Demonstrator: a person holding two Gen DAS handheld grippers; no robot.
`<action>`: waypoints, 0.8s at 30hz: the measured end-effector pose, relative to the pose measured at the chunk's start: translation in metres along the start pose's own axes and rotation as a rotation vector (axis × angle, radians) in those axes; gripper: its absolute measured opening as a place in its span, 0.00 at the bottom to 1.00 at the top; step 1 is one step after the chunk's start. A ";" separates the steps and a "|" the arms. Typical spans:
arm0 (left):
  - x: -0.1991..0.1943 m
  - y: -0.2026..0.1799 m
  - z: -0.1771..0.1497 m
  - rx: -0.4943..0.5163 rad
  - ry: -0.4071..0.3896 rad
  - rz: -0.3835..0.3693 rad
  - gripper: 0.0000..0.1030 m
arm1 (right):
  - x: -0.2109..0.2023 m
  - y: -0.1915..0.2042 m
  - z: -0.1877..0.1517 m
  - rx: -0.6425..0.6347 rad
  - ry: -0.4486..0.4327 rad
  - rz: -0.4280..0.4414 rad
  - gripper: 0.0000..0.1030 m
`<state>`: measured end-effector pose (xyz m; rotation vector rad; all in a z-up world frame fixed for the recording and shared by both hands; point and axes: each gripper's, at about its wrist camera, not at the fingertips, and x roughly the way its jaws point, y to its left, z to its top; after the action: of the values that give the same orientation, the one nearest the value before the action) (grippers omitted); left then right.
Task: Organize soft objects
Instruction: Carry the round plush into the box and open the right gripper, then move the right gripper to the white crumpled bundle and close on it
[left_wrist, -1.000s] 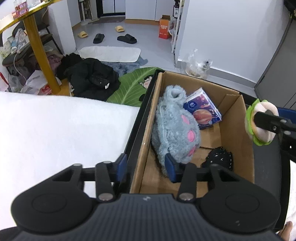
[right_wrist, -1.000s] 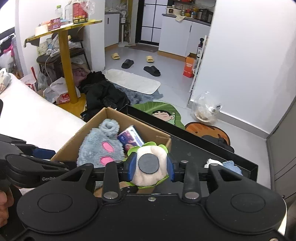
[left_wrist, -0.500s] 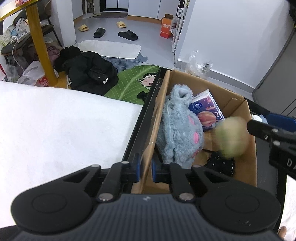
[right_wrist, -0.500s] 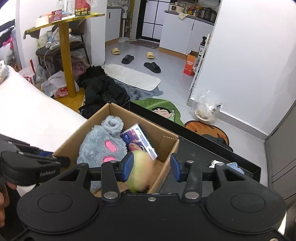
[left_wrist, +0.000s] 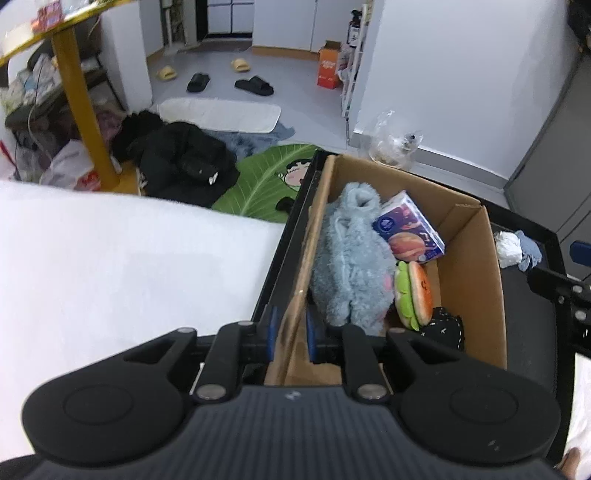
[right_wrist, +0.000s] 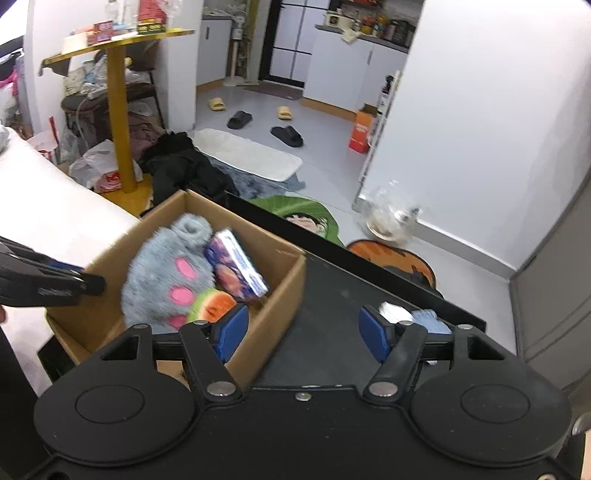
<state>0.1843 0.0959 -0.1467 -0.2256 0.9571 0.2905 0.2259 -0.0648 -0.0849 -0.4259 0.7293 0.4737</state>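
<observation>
Left gripper (left_wrist: 290, 334) is pinched down on the near-left wall of the cardboard box (left_wrist: 469, 280), blue pads squeezing the cardboard. Inside, the plush burger (left_wrist: 413, 295) sits at about two o'clock from that grip, wedged against the fluffy blue slipper (left_wrist: 351, 266), with the tissue pack (left_wrist: 408, 232) behind. Right gripper (right_wrist: 301, 334) is opening, nothing between its jaws; the burger (right_wrist: 212, 304), somewhat blurred, lies at ten o'clock.
</observation>
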 end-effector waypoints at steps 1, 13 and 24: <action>-0.001 -0.003 0.000 0.014 -0.005 0.008 0.15 | 0.000 -0.004 -0.003 0.005 0.002 -0.005 0.64; -0.002 -0.017 0.005 0.066 -0.038 0.057 0.51 | 0.012 -0.051 -0.029 0.091 -0.021 -0.033 0.64; 0.010 -0.042 0.006 0.161 -0.054 0.113 0.65 | 0.045 -0.091 -0.040 0.263 -0.017 -0.005 0.64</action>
<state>0.2087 0.0602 -0.1491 -0.0161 0.9358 0.3194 0.2841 -0.1473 -0.1255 -0.1767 0.7620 0.3703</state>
